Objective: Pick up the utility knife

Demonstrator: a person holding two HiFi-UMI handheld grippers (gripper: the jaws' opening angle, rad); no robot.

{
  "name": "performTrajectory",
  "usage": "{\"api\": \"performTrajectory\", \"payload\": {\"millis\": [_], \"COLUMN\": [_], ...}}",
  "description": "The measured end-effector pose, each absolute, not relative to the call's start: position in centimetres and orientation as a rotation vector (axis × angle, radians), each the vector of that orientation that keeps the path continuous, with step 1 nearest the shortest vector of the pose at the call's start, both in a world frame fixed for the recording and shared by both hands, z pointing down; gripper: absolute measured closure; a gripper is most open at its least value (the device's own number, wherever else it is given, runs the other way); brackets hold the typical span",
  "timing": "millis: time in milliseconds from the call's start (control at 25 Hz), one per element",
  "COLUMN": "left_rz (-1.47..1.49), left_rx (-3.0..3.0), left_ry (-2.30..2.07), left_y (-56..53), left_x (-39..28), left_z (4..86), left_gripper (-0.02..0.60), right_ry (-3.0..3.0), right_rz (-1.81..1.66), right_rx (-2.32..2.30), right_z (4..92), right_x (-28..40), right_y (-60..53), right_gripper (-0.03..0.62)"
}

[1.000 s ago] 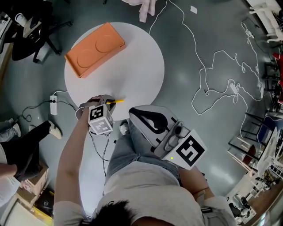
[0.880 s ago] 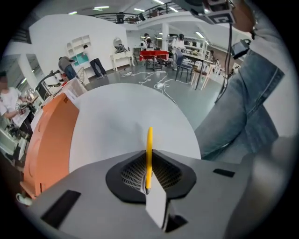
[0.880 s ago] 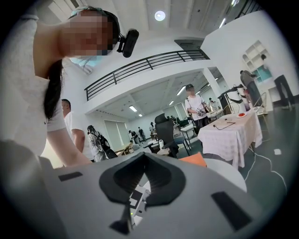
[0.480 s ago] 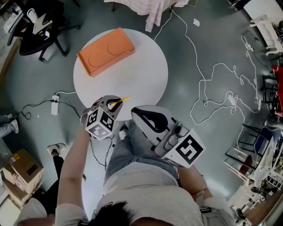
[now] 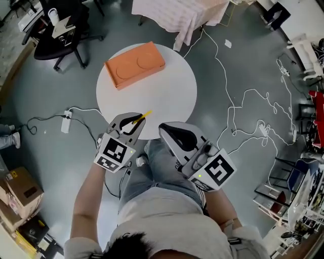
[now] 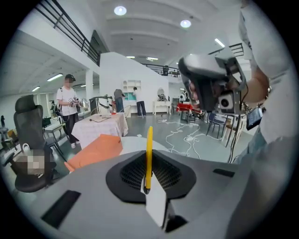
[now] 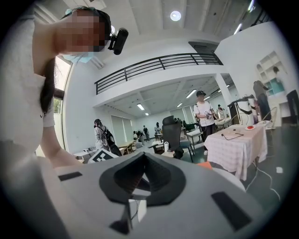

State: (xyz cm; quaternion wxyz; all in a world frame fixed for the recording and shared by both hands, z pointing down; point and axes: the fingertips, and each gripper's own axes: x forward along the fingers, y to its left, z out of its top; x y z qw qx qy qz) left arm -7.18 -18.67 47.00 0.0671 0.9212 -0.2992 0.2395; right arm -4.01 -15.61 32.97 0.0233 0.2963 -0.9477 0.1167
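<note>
The utility knife [image 5: 139, 118] is a slim yellow one, and my left gripper [image 5: 132, 121] is shut on it over the near edge of the round white table [image 5: 167, 96]. In the left gripper view the knife [image 6: 148, 156] stands on edge between the closed jaws and points out toward the table [image 6: 135, 143]. My right gripper [image 5: 175, 134] hangs close to the person's body, right of the left one. In its own view the right gripper [image 7: 140, 179] is shut, with nothing between its jaws.
An orange box [image 5: 135, 65] lies on the far side of the table. White cables [image 5: 243, 101] trail over the grey floor to the right. A power strip [image 5: 66, 121] lies left of the table, an office chair [image 5: 61, 30] at the far left, and a cloth-covered table [image 5: 177, 12] behind.
The head view has shifted, so the table and box sit further right and lower in the picture. The left gripper keeps hold of the knife near the table's near edge. The right gripper has hardly moved.
</note>
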Motion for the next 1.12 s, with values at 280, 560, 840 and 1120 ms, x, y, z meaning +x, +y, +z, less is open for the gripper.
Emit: {"api": "performTrajectory", "payload": {"millis": [280, 560, 840, 1120], "left_rz": [0.487, 0.168, -0.035, -0.185], "left_rx": [2.838, 2.818, 2.839, 2.861], "left_ry": [-1.047, -1.137, -1.183, -1.216], "left_y": [-17.0, -15.2, -12.7, -10.2], "left_x": [-9.1, -10.3, -11.4, -12.8], "left_z": [41.4, 35.5, 30.3, 27.0], "left_gripper": [0.537, 0.537, 0.537, 0.537], "right_ry": [-2.942, -2.960, -2.982, -2.998], "right_rz": [0.319, 0.272, 0.218, 0.164], "right_rx": [0.879, 0.854, 0.838, 0.824], "right_z": [32.3, 31.2, 29.6, 27.6], "right_x": [-5.4, -6.8, -8.0, -9.2], "right_y": [-14.4, -13.1, -11.7, -10.2], "right_gripper": [0.585, 0.586, 0.585, 0.585]}}
